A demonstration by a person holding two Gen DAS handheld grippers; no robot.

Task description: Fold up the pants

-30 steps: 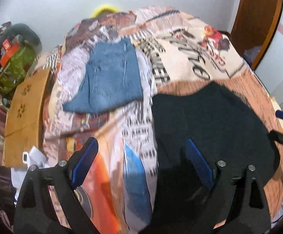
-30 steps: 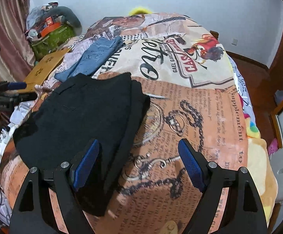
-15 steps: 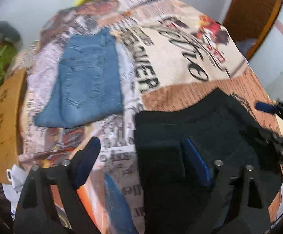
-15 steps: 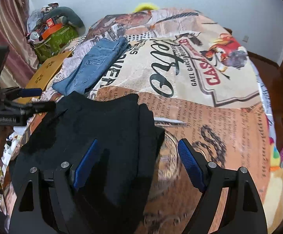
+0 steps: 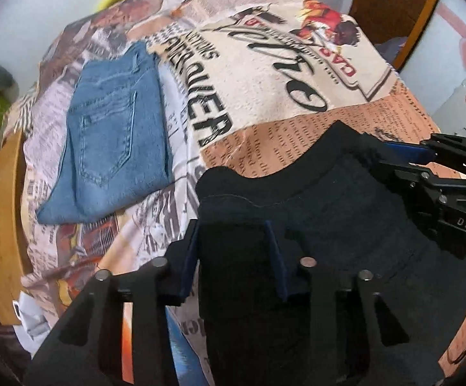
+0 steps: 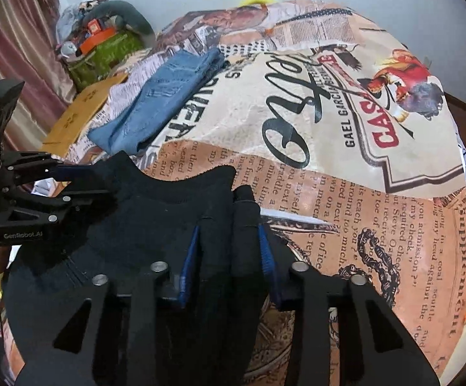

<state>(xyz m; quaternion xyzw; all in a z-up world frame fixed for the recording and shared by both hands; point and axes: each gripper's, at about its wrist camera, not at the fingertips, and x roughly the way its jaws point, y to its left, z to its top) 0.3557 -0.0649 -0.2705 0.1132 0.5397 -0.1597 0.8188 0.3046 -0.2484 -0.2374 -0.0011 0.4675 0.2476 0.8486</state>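
Dark black pants (image 5: 345,212) lie on the near part of a printed bedspread (image 5: 265,80). At their left edge my left gripper (image 5: 233,257) has its jaws closing, a raised fold of black cloth filling the gap between the blue pads. At the right edge of the pants (image 6: 143,225) my right gripper (image 6: 228,257) is closing too, with bunched black fabric pressed between its pads. Each gripper shows in the other's view: the right gripper (image 5: 384,160) at the far side, the left gripper (image 6: 88,181) at the left.
Folded blue jeans (image 5: 114,148) lie farther back on the bedspread, to the left. A brown cardboard sheet (image 6: 82,109) and a green bag (image 6: 111,51) with clutter sit beside the bed at the left. A wooden door (image 5: 393,6) stands at the far right.
Both grippers dropped onto the black pants and moved forward. Their jaws narrowed from wide apart to pinching cloth, and the fabric now bunches up between the pads.
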